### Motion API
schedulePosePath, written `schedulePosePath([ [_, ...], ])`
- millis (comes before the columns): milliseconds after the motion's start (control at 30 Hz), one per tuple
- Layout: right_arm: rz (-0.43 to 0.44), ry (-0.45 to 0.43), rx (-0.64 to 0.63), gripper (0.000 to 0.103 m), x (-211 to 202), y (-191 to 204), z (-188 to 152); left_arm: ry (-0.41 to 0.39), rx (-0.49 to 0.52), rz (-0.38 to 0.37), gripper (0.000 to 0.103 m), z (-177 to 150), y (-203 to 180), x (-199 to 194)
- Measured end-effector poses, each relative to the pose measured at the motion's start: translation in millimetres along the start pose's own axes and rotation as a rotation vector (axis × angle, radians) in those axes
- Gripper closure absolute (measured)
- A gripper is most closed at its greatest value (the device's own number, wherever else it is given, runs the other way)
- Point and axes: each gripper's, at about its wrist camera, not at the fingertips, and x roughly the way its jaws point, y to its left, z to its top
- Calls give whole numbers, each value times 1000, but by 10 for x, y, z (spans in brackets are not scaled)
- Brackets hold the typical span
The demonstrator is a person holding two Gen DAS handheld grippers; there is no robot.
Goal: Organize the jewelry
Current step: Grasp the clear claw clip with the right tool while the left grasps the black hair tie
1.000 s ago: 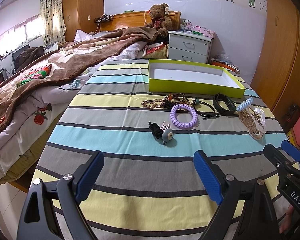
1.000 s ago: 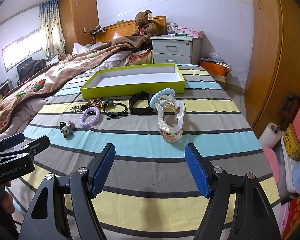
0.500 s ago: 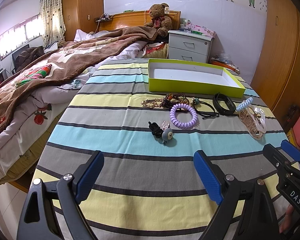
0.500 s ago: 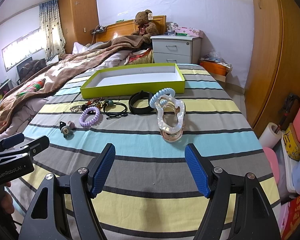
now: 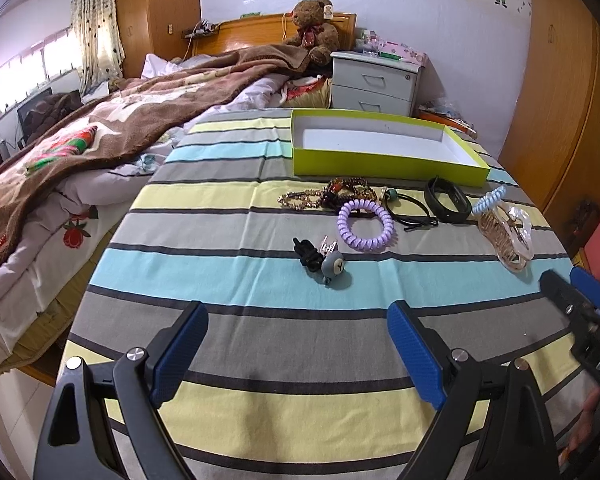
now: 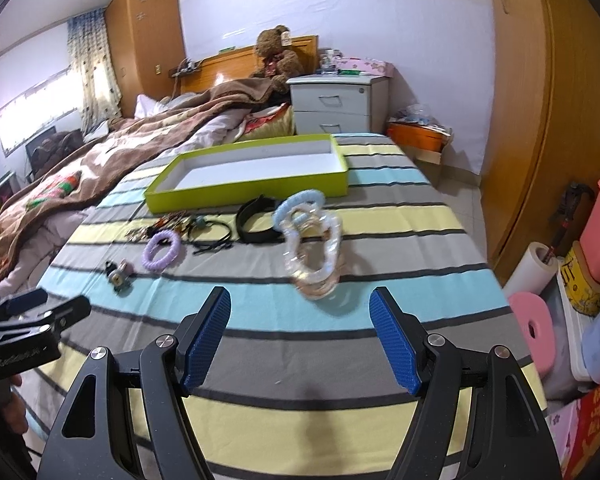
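On the striped worktop (image 5: 228,264), left to right: one small charm clip (image 5: 323,263) at nine o'clock of the row, one bead chain pile (image 5: 327,196), one purple coil (image 5: 365,226), one black hair tie (image 5: 406,210), one black band (image 5: 447,200), one blue coil (image 5: 489,199) and one clear claw clip (image 5: 508,236) at three o'clock; one green tray (image 5: 380,160) sits empty at twelve. The left gripper (image 5: 296,354) and right gripper (image 6: 300,336) hover with jaws wide, holding nothing. The beads look tangled, so lifting one could drag its neighbours; the glossy claw clip might slip.
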Motion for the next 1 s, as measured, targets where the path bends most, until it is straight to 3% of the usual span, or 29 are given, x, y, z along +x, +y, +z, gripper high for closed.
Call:
schedulePosePath([
  [167,-22,-2,32,31,62,-178,133,33,-53,-74,11,44,76,77],
  [400,-30,53,31,31,366,-330,360,90,-50,-137,11,136,96,244],
  [567,4,118,40,31,603,-350,413,130,-58,-138,17,219,110,372],
  [800,15,152,21,31,775,-323,461,154,-57,-119,17,311,118,502],
  [1000,12,167,37,44,842,-358,479,179,-61,-102,17,341,110,629],
])
